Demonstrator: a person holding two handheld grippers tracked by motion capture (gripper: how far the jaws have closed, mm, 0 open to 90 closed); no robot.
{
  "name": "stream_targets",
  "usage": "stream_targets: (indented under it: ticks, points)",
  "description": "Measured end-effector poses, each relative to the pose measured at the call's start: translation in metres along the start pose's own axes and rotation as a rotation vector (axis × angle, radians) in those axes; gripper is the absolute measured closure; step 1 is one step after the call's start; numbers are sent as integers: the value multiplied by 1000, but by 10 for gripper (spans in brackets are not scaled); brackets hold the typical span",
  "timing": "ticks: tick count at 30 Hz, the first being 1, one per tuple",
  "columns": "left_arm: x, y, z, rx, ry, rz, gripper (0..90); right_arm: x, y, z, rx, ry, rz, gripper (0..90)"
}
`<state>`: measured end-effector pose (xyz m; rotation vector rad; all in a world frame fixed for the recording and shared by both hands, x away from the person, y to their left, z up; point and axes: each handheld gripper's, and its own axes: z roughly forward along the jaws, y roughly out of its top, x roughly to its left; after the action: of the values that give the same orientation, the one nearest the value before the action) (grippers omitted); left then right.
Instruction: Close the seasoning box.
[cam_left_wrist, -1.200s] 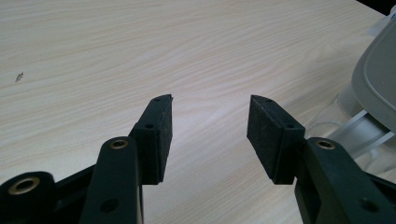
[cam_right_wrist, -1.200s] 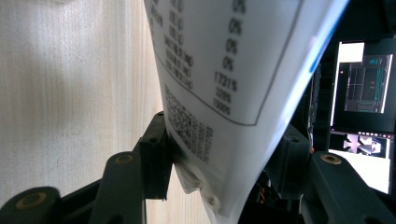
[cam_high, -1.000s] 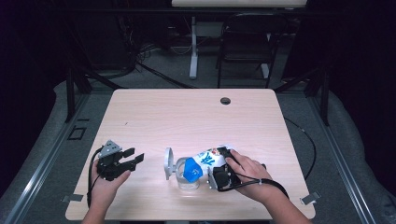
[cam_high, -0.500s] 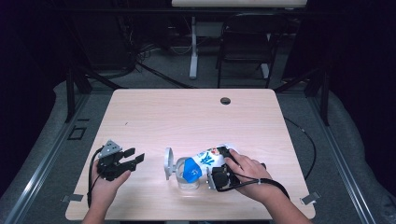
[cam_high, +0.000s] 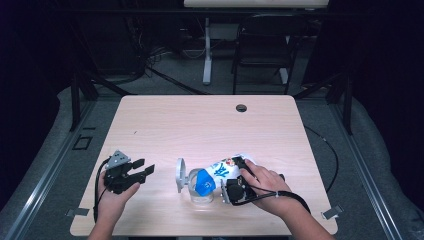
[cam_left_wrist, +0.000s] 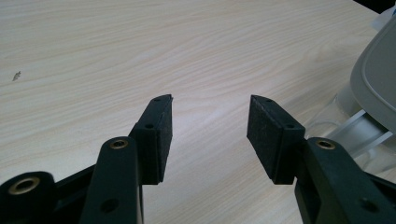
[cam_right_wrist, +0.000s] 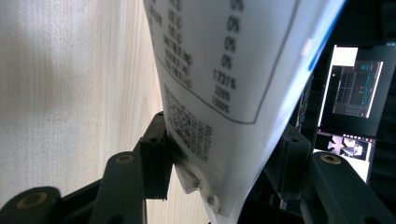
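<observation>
- High view: the right hand-held gripper (cam_high: 231, 186) is clamping the bottom end of 1 soft white-and-blue printed plastic pouch (cam_high: 220, 172), which is tilting over 1 clear glass-like jar (cam_high: 200, 192) with 1 grey hinged lid (cam_high: 180, 175) on the light wooden tabletop (cam_high: 210, 130). The left hand-held gripper (cam_high: 142, 169) is resting well apart, jaws spread, holding nothing.
- Left gripper view: 2 black pads (cam_left_wrist: 159, 135) are standing apart over bare tabletop; the grey lid (cam_left_wrist: 378, 79) is sitting at the edge.
- Right gripper view: the jaws are pinching the pouch's crimped seam (cam_right_wrist: 201, 186). The pouch is looking light, floppy and slick, so gripping that stiffer sealed seam is likely safest; the jar is probably fragile.
</observation>
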<state>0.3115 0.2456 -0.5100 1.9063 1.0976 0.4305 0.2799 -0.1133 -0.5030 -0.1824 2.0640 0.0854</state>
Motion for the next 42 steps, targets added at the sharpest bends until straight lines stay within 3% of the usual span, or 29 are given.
stream_targets:
  ticks: [8,19,42]
  points:
    - [0,0,0,2,1,0,509,0,0,1,-14,-4,-2,498]
    - [0,0,0,-2,2,-7,509,-2,2,-1,18,-8,-25,498]
    - [1,0,-1,1,0,-2,509,-2,4,0,12,-27,-60,501]
